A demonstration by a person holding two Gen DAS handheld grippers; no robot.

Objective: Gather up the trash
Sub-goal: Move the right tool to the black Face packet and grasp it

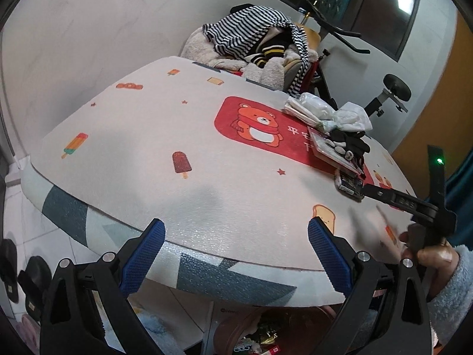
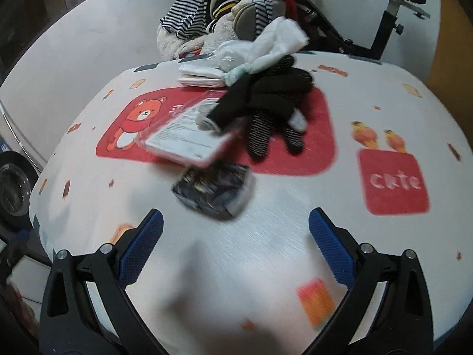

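Round table under a foam-textured printed cover, red bear patch in the middle. Right gripper spread wide, blue ribbed pads empty, hovering over the cover just short of a dark glossy crumpled wrapper. Behind it: flat clear-plastic card pack, black knit gloves, crinkly white plastic bag, folded white tissues, all clustered touching. Left gripper also wide, empty, at table edge. Striped clothes heaped on chair behind.
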